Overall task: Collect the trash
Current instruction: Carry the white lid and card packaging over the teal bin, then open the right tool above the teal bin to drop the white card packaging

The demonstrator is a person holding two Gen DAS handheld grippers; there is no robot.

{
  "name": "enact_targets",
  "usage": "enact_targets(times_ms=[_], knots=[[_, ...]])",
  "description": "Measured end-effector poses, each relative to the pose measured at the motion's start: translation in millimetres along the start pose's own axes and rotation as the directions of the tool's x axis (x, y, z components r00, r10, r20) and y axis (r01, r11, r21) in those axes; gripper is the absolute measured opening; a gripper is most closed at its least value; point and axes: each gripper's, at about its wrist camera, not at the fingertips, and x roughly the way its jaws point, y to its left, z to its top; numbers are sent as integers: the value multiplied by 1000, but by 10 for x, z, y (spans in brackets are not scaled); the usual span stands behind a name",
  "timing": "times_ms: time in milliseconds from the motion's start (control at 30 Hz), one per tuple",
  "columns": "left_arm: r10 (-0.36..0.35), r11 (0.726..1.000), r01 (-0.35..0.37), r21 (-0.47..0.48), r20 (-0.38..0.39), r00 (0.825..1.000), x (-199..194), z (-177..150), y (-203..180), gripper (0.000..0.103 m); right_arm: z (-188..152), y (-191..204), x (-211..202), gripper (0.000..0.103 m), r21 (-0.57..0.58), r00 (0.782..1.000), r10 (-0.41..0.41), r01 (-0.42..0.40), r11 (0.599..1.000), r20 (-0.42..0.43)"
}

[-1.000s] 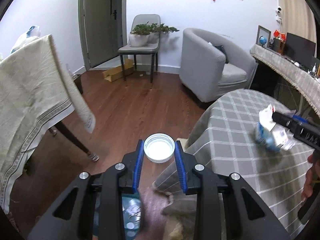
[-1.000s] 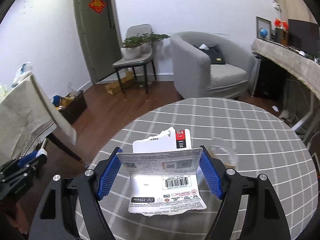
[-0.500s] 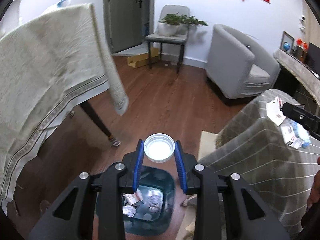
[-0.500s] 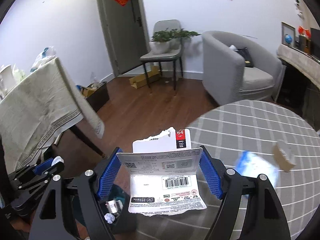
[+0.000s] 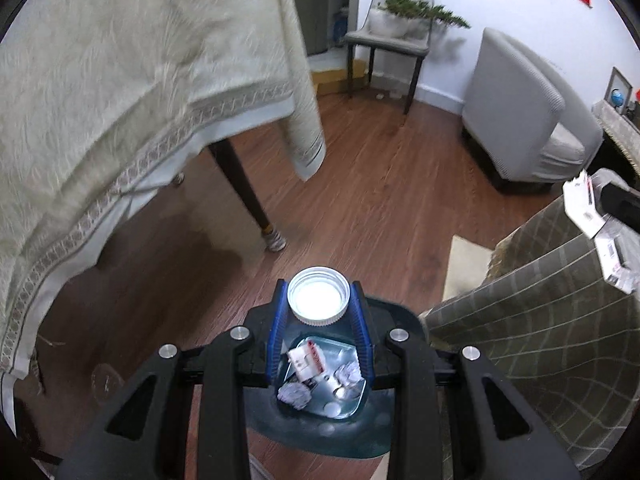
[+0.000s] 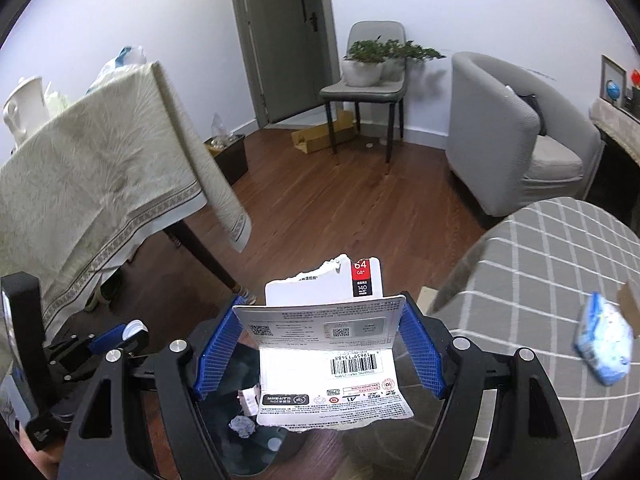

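Observation:
My left gripper (image 5: 319, 287) is shut on a white bottle cap (image 5: 318, 296), held open side up. Under it on the floor stands a dark teal bin (image 5: 396, 316) with crumpled paper and small wrappers inside. My right gripper (image 6: 320, 305) is shut on a torn white memory-card pack (image 6: 332, 344) with a barcode, and the bin (image 6: 218, 380) shows below its left finger. In the right wrist view the left gripper (image 6: 128, 334) with the cap sits at the lower left. A blue and white wrapper (image 6: 604, 354) lies on the round checked table (image 6: 560, 264).
A table under a cream cloth (image 5: 120, 100) hangs close on the left, its dark leg (image 5: 244, 200) near the bin. The checked cloth (image 5: 540, 320) drapes just right of the bin. A grey armchair (image 6: 504, 136), a chair with potted plants (image 6: 368, 80) and a cardboard box (image 6: 320, 134) stand farther back.
Both grippers have swung left off the round table and sunk toward the floor. The bin has come into view under both. Each still holds its item.

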Motion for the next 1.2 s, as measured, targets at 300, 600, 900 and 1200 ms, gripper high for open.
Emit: enact_targets(times_ms=[300,600,900,1200], knots=[[-4,1000,7,16,-140,990,400,-288,76,33,-89,306,275,77,-24,998,22,-23,999,-62],[54,996,-34,86,-241,969,709,-545,148,46,-189,338,463,77,-55,993,-10,4,998,-118],[63,996,-46,76,-237,970,697,-544,263,52,-326,364,665,77,-76,984,-51,38,996,-172],[70,997,-59,55,-213,974,596,-502,404,56,-428,493,812,77,-125,976,-70,45,991,-206]])
